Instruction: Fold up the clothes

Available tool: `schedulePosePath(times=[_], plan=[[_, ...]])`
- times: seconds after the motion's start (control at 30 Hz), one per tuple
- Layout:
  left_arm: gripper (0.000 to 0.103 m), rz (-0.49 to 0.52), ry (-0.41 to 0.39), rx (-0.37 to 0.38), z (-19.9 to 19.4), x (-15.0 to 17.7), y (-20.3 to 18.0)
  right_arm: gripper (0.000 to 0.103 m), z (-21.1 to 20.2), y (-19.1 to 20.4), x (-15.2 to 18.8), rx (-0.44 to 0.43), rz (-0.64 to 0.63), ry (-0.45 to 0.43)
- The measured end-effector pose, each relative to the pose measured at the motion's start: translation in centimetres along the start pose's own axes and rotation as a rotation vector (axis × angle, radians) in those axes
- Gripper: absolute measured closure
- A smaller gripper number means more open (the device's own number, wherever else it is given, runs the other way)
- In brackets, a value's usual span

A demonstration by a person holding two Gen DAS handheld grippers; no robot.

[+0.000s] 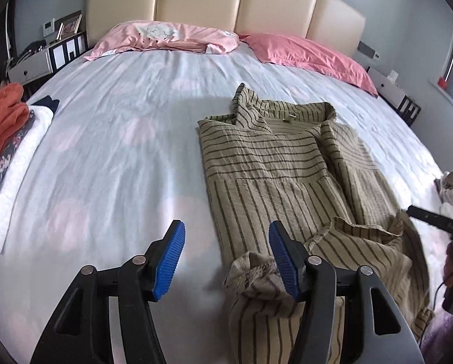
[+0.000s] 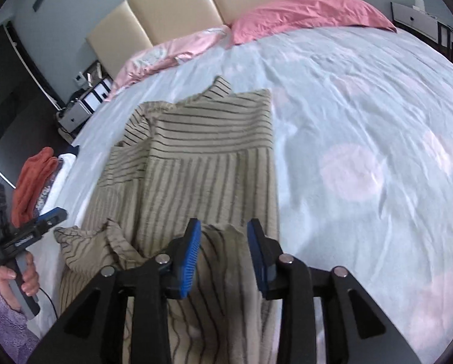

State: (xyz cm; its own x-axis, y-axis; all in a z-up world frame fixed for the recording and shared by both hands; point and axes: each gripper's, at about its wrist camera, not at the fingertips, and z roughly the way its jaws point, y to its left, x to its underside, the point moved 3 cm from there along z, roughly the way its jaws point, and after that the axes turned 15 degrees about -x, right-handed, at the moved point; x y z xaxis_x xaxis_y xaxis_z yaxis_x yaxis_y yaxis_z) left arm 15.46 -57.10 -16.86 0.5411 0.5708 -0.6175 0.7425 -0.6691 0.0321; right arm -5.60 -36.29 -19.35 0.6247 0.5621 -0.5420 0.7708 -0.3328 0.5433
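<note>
A tan shirt with dark stripes (image 1: pixel 274 166) lies on the bed, collar toward the headboard, its sides folded inward and its lower part bunched. It also shows in the right wrist view (image 2: pixel 196 163). My left gripper (image 1: pixel 228 239) is open, hovering over the shirt's lower left corner, with a crumpled hem beside its right pad. My right gripper (image 2: pixel 223 236) is open over the shirt's lower hem, the cloth lying between and below its pads. The right gripper shows at the edge of the left wrist view (image 1: pixel 432 217), and the left gripper shows in the right wrist view (image 2: pixel 49 217).
The bed has a pale blue sheet with pink spots (image 1: pixel 120 151). Two pink pillows (image 1: pixel 171 38) lie by the beige headboard (image 1: pixel 226 3). A stack of folded clothes, orange, floral and white (image 1: pixel 11 151), sits at the bed's left edge. Nightstands stand on both sides.
</note>
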Motion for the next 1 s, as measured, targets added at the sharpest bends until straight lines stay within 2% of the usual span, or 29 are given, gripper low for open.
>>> schedulePosePath(times=[0.07, 0.13, 0.27, 0.33, 0.37, 0.4, 0.5, 0.53, 0.6, 0.67, 0.73, 0.83, 0.9, 1.0], plan=[[0.038, -0.012, 0.019, 0.054, -0.4, 0.3, 0.2, 0.071, 0.6, -0.3, 0.0, 0.002, 0.019, 0.016], [0.037, 0.03, 0.042, 0.072, -0.4, 0.8, -0.6, 0.071, 0.5, -0.4, 0.3, 0.003, 0.011, 0.028], [0.037, 0.149, 0.064, 0.061, 0.3, 2.2, -3.1, 0.073, 0.5, -0.6, 0.9, 0.005, -0.004, 0.052], [0.051, 0.186, 0.06, 0.074, 0.6, 2.8, -4.2, 0.087, 1.2, -0.5, 1.0, -0.002, -0.003, 0.064], [0.074, 0.2, 0.055, 0.049, 0.7, 2.8, -4.5, 0.094, 1.2, -0.4, 1.0, -0.001, -0.005, 0.06], [0.084, 0.203, 0.048, 0.026, 0.8, 2.7, -4.6, 0.096, 1.1, -0.2, 0.9, 0.001, -0.01, 0.05], [0.089, 0.157, -0.027, 0.018, -0.4, 1.9, -4.2, 0.099, -0.6, 0.3, 0.3, 0.02, -0.039, -0.021], [0.089, 0.139, -0.057, 0.004, -0.9, 1.4, -3.8, 0.1, -1.1, 0.2, 0.1, 0.03, -0.038, -0.049], [0.089, 0.114, -0.055, -0.024, -0.4, 1.1, -3.2, 0.1, -1.9, 0.0, -0.3, 0.05, -0.032, -0.093], [0.088, 0.089, -0.049, -0.051, 0.1, 0.9, -2.5, 0.1, -1.6, -0.9, -0.3, 0.063, -0.006, -0.084], [0.085, 0.086, 0.002, -0.084, 1.4, 1.3, -2.0, 0.1, -1.1, -1.7, -0.3, 0.075, 0.019, -0.071], [0.07, 0.073, 0.047, -0.134, 2.7, 1.7, -1.3, 0.096, -0.1, -2.6, 0.0, 0.064, 0.06, -0.027], [0.061, 0.057, 0.031, -0.127, 2.1, 1.5, -0.9, 0.096, 0.0, -3.0, 0.1, 0.039, 0.088, -0.017], [0.058, 0.029, 0.011, -0.093, 1.0, 1.3, -0.4, 0.094, -0.2, -3.2, 0.1, 0.025, 0.102, -0.019]])
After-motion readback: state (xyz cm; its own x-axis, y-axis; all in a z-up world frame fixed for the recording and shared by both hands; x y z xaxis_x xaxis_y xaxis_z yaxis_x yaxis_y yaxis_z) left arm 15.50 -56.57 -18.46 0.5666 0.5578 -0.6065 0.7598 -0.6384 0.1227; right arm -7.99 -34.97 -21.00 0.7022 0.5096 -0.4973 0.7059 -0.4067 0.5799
